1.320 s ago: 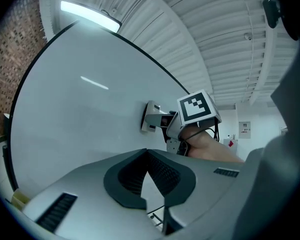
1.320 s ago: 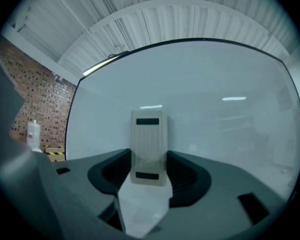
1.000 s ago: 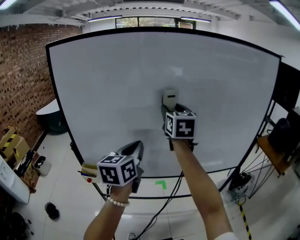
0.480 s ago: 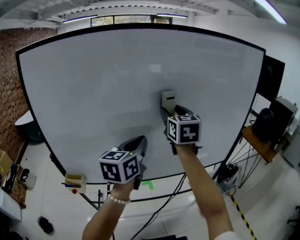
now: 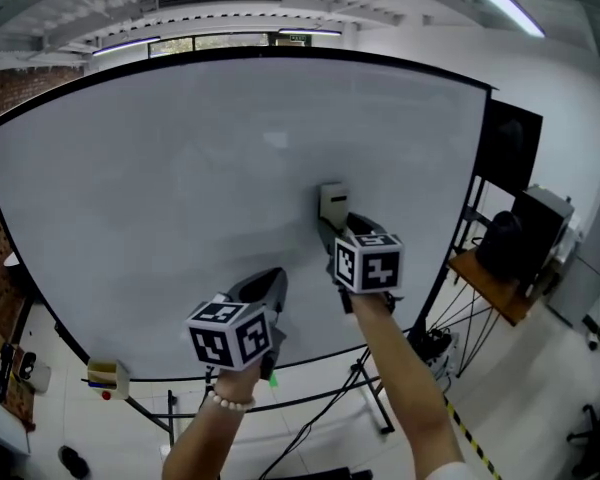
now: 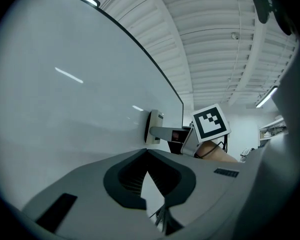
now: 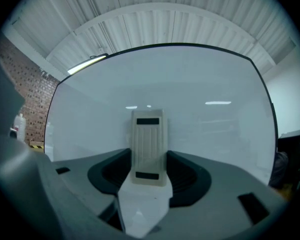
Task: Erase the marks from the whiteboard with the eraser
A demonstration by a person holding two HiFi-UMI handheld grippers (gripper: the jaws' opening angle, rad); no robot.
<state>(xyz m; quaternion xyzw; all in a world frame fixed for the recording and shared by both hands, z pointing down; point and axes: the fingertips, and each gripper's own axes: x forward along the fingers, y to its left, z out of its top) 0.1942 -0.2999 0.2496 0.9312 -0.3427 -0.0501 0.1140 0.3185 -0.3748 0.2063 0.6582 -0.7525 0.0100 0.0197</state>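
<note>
Right hand-held gripper [image 5: 332,224] clamped on the eraser [image 7: 149,143] by its sides, so its face sits flat mid-whiteboard [image 5: 180,168] for wiping; left hand-held gripper [image 6: 147,152] jaws together, empty, held low out of the way.

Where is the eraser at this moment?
In the head view the eraser lies against the whiteboard, slightly right of its centre, clamped in the right gripper.
</note>
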